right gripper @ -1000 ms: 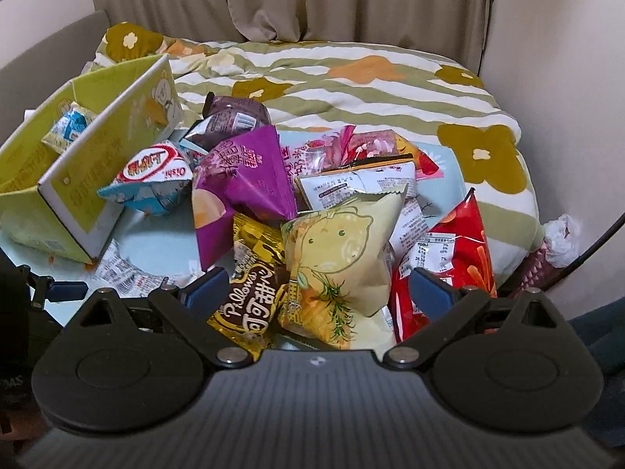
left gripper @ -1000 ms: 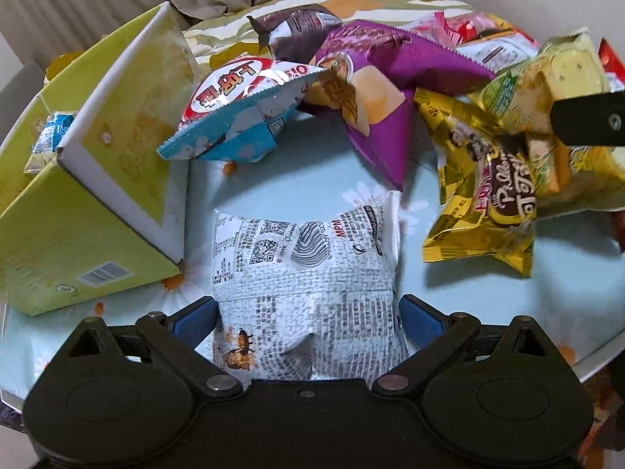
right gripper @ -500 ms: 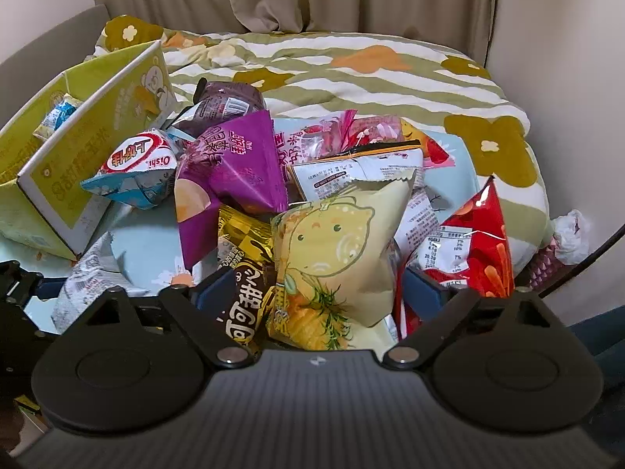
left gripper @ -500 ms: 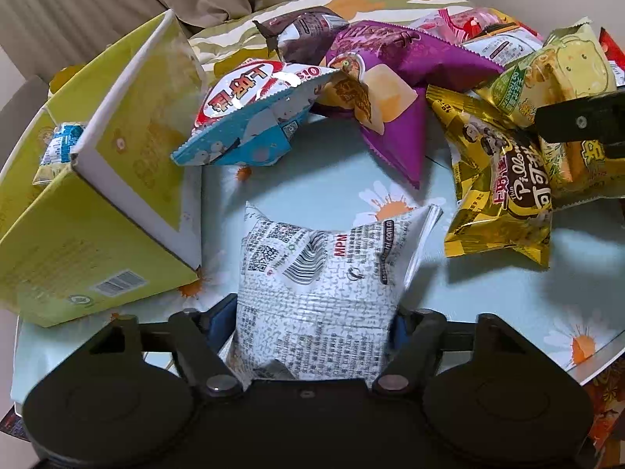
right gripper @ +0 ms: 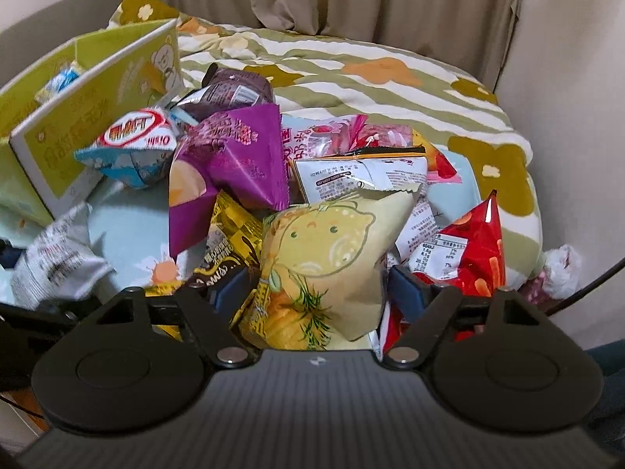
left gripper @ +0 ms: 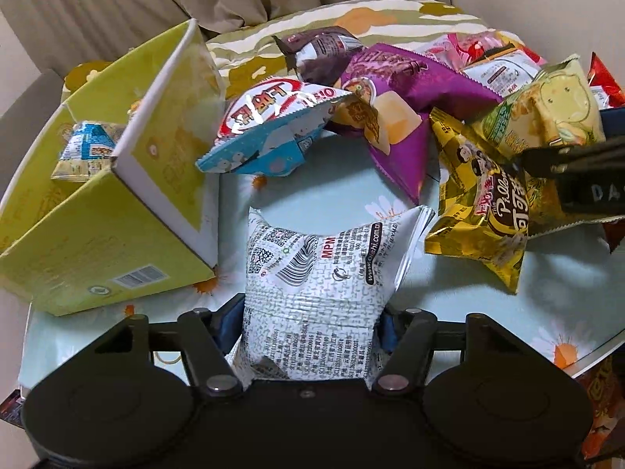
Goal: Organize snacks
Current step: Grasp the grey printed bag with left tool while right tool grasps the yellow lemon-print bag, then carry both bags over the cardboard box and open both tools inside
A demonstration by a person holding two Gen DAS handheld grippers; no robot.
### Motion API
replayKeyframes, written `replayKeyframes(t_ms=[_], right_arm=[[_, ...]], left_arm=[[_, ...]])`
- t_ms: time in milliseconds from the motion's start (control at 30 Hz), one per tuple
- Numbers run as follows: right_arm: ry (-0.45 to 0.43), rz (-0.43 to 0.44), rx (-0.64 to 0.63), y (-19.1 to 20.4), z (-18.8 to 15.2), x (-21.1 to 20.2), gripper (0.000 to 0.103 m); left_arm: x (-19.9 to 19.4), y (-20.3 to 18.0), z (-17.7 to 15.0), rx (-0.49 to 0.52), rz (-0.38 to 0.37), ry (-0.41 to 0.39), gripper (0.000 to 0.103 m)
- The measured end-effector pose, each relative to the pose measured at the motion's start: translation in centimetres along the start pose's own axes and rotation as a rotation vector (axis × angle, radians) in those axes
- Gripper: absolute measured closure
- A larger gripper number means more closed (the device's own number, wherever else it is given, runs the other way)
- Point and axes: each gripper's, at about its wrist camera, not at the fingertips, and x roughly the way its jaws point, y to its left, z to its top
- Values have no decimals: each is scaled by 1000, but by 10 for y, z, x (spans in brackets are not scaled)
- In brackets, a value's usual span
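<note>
The yellow-green box (left gripper: 97, 242) is sitting open at the tabletop's (left gripper: 332, 179) left; beside it the left tongs (left gripper: 310, 322), having just been closing, are pinching a crinkled white printed snack bag (left gripper: 324, 273); the right tongs (right gripper: 318, 293), narrowing, are flanking a pale lemon-print bag (right gripper: 332, 250).

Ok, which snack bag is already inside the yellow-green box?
The small blue-and-white bag, alone inside the yellow-green box. All the other bags lie outside it on the table.
</note>
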Motion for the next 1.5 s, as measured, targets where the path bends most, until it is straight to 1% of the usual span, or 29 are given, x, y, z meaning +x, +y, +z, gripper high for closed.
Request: replayKeyframes(t_ms=[33,67,133,167,200,300,400,767,967,1100,1267,1367,1500], right_arm=[[-3,-4,-16,1,0,0,16],[-7,-4,-27,2,-1,0,19],[1,-2,-36,4,-2,1,26],[3,-1,-37,4,-2,1,32],[5,1,-37,4,-1,1,34],[9,9,-9,1,1,-1,40],[9,17,22,-4,3,-5,42],[-22,26,84,-14,10,-37,44],[-59,22,114,-16,20,-59,44],[-89,37,140,-15,33,-73,44],[-139,75,148,0,60,-87,44],[-173,105,141,19,80,-94,44],[-210,155,123,54,109,-100,44]], left_arm=[[-2,0,-1,-1,3,-3,34],[-4,1,-1,-4,5,-5,34],[-6,3,-2,-9,8,-10,34],[-9,4,-3,-13,9,-12,34],[-10,4,-3,-17,9,-16,34],[-17,6,-3,-29,8,-26,34],[-27,8,-3,-35,9,-43,34],[-72,13,9,-51,0,-132,34],[-91,29,20,-67,8,-183,34],[-104,50,28,-95,32,-222,34],[-116,86,38,-122,71,-266,34],[-119,111,44,-139,96,-291,34],[-118,148,53,-158,125,-308,34]])
